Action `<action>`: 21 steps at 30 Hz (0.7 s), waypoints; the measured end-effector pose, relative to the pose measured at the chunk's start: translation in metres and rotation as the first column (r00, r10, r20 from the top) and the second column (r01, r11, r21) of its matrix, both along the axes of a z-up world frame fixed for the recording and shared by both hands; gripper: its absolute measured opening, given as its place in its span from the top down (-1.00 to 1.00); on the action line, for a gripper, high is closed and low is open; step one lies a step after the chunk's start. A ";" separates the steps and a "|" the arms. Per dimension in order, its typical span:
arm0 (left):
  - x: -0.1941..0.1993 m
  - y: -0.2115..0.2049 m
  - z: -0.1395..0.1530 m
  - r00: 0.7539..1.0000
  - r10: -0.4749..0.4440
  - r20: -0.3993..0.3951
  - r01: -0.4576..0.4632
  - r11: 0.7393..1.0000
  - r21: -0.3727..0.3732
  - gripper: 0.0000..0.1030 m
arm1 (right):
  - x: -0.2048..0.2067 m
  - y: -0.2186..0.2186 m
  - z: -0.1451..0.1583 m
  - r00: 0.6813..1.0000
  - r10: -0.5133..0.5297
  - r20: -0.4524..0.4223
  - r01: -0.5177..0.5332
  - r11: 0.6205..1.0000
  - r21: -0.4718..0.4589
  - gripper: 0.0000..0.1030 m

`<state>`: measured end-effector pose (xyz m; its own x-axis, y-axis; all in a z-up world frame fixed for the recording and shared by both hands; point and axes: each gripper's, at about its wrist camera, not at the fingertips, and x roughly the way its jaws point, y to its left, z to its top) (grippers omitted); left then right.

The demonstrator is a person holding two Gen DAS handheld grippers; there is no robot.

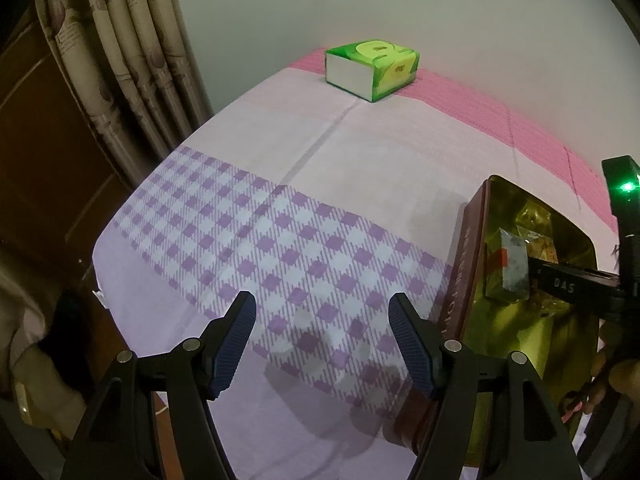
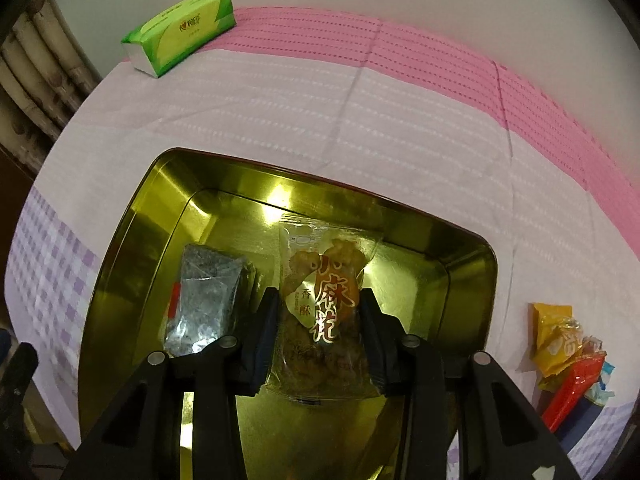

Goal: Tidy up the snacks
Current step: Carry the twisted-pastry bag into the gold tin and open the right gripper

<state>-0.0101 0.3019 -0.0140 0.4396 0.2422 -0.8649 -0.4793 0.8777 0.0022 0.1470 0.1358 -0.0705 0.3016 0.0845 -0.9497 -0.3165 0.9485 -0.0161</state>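
A gold-lined tin box [image 2: 132, 216] with dark red outer walls [image 1: 460, 276] stands on the cloth. My right gripper [image 2: 318, 304] is over the tin, shut on a clear snack packet [image 2: 320, 280] with red lettering and fried pieces inside. A silver-grey foil packet [image 2: 204, 300] lies inside the tin at its left; it also shows in the left wrist view [image 1: 512, 268], next to the right gripper's black finger [image 1: 568, 286]. My left gripper [image 1: 322, 312] hangs open over the purple checked cloth, left of the tin, with nothing between its blue pads.
A green tissue pack [image 1: 372, 70] sits at the table's far edge near the wall [image 2: 180, 32]. A small heap of snack packets, orange [image 2: 554, 336] and red [image 2: 574, 388], lies right of the tin. Curtains [image 1: 120, 60] hang at the left. A hand [image 1: 600, 392] shows at the right edge.
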 end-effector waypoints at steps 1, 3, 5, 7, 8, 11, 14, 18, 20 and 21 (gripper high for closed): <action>0.000 -0.001 0.000 1.000 -0.003 -0.001 0.003 1.000 0.001 -0.35 | 0.000 0.003 0.000 1.000 0.002 0.004 -0.002 1.000 -0.007 0.28; 0.000 -0.002 0.001 1.000 -0.011 0.002 0.011 1.000 0.007 -0.35 | 0.000 0.004 -0.001 1.000 0.001 0.004 -0.001 1.000 -0.011 0.27; 0.000 -0.004 0.002 1.000 -0.021 0.003 0.021 1.000 0.013 -0.35 | 0.000 0.006 -0.001 1.000 0.007 0.006 -0.007 1.000 -0.017 0.24; 0.000 -0.006 0.001 1.000 -0.031 0.001 0.031 0.999 0.013 -0.35 | 0.001 0.008 -0.002 1.000 0.012 0.008 -0.012 1.000 -0.022 0.23; 0.001 -0.006 0.001 0.999 -0.033 0.002 0.033 0.999 0.012 -0.35 | 0.001 0.009 -0.003 1.000 0.014 0.010 -0.014 1.000 -0.023 0.23; 0.000 -0.008 0.003 0.999 -0.039 0.016 0.039 0.999 0.016 -0.35 | 0.003 0.011 -0.003 1.000 0.021 0.014 -0.021 1.000 -0.019 0.23; 0.000 -0.010 0.005 0.999 -0.046 0.029 0.045 0.999 0.026 -0.35 | 0.002 0.007 -0.001 1.000 0.025 0.019 -0.025 1.000 -0.007 0.21; 0.000 -0.013 0.008 0.997 -0.060 0.049 0.057 0.997 0.046 -0.35 | -0.001 0.002 0.006 0.999 0.029 0.034 -0.030 0.999 0.021 0.06; 0.000 -0.015 0.010 0.996 -0.065 0.063 0.062 0.997 0.053 -0.35 | -0.004 0.001 0.012 0.998 0.032 0.045 -0.033 0.999 0.028 0.05; -0.001 -0.016 0.012 0.995 -0.070 0.075 0.067 0.997 0.048 -0.35 | -0.005 0.000 0.015 0.998 0.035 0.052 -0.036 0.999 0.030 0.05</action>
<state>-0.0110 0.2860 -0.0024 0.5212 0.2476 -0.8168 -0.4184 0.9082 0.0083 0.1415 0.1355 -0.0556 0.3466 0.1251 -0.9296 -0.3494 0.9370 -0.0041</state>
